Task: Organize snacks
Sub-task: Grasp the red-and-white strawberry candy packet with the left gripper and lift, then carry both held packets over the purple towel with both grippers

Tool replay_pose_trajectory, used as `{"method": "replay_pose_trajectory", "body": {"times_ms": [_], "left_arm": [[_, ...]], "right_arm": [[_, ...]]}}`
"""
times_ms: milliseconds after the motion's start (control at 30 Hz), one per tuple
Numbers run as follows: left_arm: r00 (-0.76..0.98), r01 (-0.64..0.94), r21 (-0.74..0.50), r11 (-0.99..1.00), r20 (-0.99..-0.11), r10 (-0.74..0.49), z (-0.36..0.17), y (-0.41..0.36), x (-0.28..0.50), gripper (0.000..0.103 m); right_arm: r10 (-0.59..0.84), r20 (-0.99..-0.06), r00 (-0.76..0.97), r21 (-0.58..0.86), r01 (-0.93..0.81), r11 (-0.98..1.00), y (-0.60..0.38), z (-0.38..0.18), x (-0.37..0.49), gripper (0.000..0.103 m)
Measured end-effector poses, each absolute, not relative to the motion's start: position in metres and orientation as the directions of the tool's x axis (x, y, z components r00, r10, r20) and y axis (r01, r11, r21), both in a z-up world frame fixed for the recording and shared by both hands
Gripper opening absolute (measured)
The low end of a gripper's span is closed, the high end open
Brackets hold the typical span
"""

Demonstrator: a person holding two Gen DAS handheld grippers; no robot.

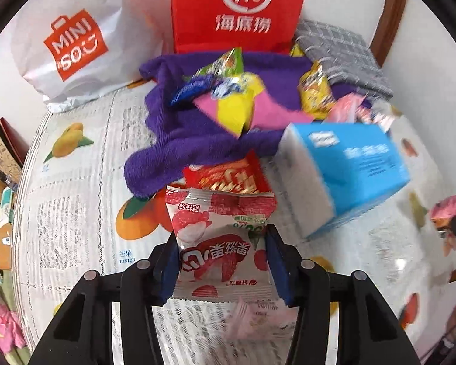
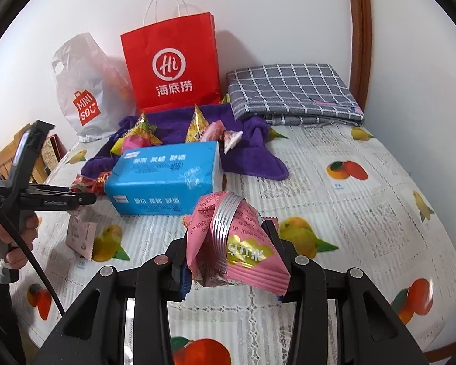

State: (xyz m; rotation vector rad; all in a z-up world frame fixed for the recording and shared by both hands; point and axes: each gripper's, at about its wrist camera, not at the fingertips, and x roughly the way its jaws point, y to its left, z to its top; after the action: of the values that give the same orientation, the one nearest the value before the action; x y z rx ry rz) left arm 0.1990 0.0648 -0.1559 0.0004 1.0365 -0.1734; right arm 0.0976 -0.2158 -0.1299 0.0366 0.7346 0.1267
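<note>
In the left wrist view my left gripper (image 1: 222,243) is shut on a white and red lychee snack packet (image 1: 215,231), its blue pads pressing both sides. The right wrist view shows that same gripper (image 2: 85,199) at the left in a hand, the packet (image 2: 79,238) hanging just above the bed. My right gripper (image 2: 228,243) is shut on a pink triangular snack packet (image 2: 243,255), held over the fruit-print sheet (image 2: 349,213). More snack packets (image 1: 237,91) lie on a purple towel (image 1: 197,133), and a red packet (image 1: 228,179) lies at its near edge.
A blue tissue box (image 2: 164,179) lies mid-bed in front of the towel. A red paper bag (image 2: 173,64) and a white plastic bag (image 2: 82,97) stand against the wall behind. A folded grey checked cloth (image 2: 295,91) sits at the back right. Wooden furniture (image 2: 3,158) stands left of the bed.
</note>
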Motion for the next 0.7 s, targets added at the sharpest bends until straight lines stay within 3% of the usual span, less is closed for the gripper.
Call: {"method": "replay_pose_trajectory", "body": {"times_ms": [233, 700], "left_arm": [[0.524, 0.205, -0.165, 0.965, -0.814, -0.251, -0.117, 0.049, 0.201, 0.049], [0.595, 0.221, -0.211, 0.952, -0.744, -0.303, -0.052, 0.038, 0.25, 0.049]], "right_arm": [[0.195, -0.624, 0.757, 0.138, -0.138, 0.981, -0.2, -0.105, 0.121, 0.04], [0.271, -0.564, 0.78, 0.161, -0.218, 0.963, -0.166, -0.062, 0.195, 0.04]]}}
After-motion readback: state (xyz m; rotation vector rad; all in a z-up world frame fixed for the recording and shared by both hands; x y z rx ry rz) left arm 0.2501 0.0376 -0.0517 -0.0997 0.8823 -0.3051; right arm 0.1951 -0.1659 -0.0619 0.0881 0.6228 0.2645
